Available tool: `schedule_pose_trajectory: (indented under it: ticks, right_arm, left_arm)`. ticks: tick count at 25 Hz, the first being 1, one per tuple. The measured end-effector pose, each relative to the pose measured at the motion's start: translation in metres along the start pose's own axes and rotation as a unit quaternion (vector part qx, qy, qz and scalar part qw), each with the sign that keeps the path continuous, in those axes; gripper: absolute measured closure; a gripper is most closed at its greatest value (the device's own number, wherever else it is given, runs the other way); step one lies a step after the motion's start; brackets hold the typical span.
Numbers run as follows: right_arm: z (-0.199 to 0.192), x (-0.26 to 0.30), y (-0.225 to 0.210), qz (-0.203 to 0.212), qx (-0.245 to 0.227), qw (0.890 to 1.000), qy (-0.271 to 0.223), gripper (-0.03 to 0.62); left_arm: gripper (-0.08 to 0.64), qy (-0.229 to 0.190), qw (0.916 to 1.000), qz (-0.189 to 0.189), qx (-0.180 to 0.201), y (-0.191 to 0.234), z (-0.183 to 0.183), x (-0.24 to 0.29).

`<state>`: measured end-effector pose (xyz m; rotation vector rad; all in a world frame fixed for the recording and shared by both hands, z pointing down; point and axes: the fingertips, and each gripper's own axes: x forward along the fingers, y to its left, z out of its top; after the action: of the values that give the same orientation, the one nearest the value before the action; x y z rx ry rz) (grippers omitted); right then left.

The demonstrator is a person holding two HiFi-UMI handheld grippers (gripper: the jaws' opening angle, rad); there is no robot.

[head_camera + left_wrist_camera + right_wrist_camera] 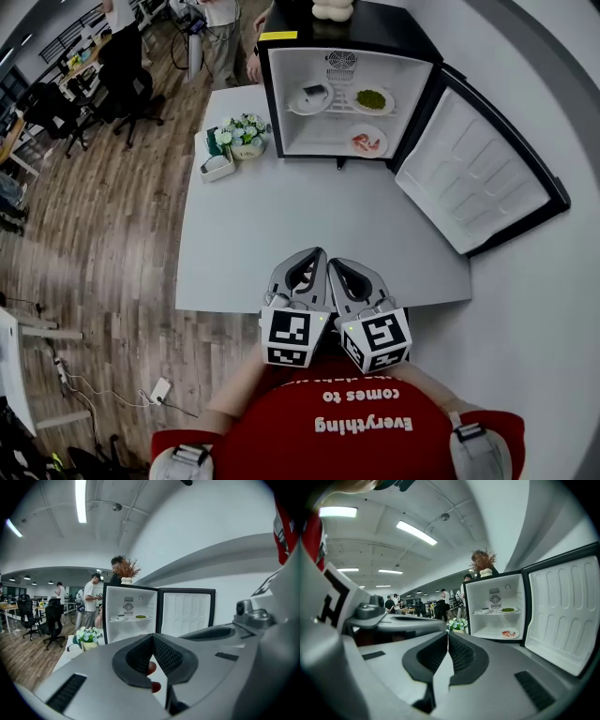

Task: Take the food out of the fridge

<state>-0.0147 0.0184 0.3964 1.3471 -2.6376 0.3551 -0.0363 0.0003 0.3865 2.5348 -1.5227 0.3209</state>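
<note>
Fridge (375, 33) open, food (371, 98) inside; left hand-held gripper (321, 255) and right hand-held gripper (335, 265) clenched, empty.

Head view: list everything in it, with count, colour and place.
Fridge: one, black, door open, table's far end.
Plates: three, white, in the fridge, two on the upper shelf.
Flowers: one pot, white and green, left of the fridge.
Dish: one, white, beside the flowers.
Table: one, white.
Vase: one, cream, on the fridge.
Chairs: several, black, upper left.
Left gripper: one, grey, shut, over table's near edge.
Right gripper: one, grey, shut, beside it.
</note>
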Motion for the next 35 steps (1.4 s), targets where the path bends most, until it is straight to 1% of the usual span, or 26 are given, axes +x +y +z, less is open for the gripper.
schedule_pose_trajectory:
  ticks: [3,7,10,13,15,17,20,21,22,24,27,29,32,33,35]
  right_arm:
    - [-0.003,0.012,-0.003,0.011,-0.012,1.000,0.013,0.578]
    - [0.000,0.034,-0.018,0.007,0.005,1.000,0.017,0.578]
    - [0.006,0.052,-0.035,0.001,0.025,1.000,0.014,0.578]
    - [0.013,0.070,-0.060,-0.015,0.032,0.999,0.011,0.578]
    - [0.015,0.080,-0.078,-0.027,0.037,0.999,0.009,0.578]
    - [0.015,0.088,-0.094,-0.039,0.043,0.998,0.011,0.578]
    - [0.011,0.100,-0.114,-0.047,0.061,0.997,0.021,0.578]
    - [0.011,0.104,-0.119,-0.048,0.065,0.996,0.023,0.578]
    - [0.012,0.108,-0.124,-0.050,0.068,0.996,0.024,0.578]
    - [0.014,0.113,-0.134,-0.055,0.071,0.996,0.023,0.578]
    - [0.008,0.119,-0.150,-0.067,0.076,0.994,0.031,0.578]
    - [0.005,0.126,-0.160,-0.075,0.076,0.994,0.036,0.578]
    - [0.010,0.138,-0.178,-0.086,0.071,0.993,0.026,0.578]
    - [0.013,0.143,-0.185,-0.089,0.069,0.993,0.022,0.578]
    - [0.019,0.154,-0.198,-0.094,0.064,0.993,0.015,0.578]
  left_arm:
    - [0.554,-0.007,0.9999,0.010,-0.001,0.029,0.016,0.023]
    - [0.554,-0.021,0.9995,0.021,-0.006,0.063,0.044,0.054]
    - [0.554,-0.018,0.9997,0.010,-0.013,0.070,0.051,0.078]
    - [0.554,-0.013,0.9999,0.000,-0.007,0.071,0.052,0.103]
    - [0.554,-0.010,0.9999,0.000,-0.013,0.079,0.051,0.125]
    - [0.554,-0.018,0.9989,-0.004,-0.043,0.092,0.053,0.150]
    - [0.554,-0.033,0.9925,-0.016,-0.116,0.115,0.058,0.189]
    - [0.554,-0.033,0.9885,-0.022,-0.146,0.123,0.058,0.203]
    - [0.535,-0.031,0.9834,-0.029,-0.177,0.131,0.058,0.217]
    - [0.521,-0.029,0.9705,-0.036,-0.237,0.147,0.057,0.243]
    - [0.503,-0.028,0.9494,-0.025,-0.312,0.169,0.049,0.276]
    - [0.492,-0.023,0.9323,-0.020,-0.360,0.182,0.039,0.295]
    - [0.471,-0.014,0.9105,-0.018,-0.413,0.196,0.024,0.317]
    - [0.461,-0.011,0.9009,-0.022,-0.433,0.199,0.019,0.324]
    - [0.442,-0.007,0.8778,-0.032,-0.478,0.203,0.011,0.334]
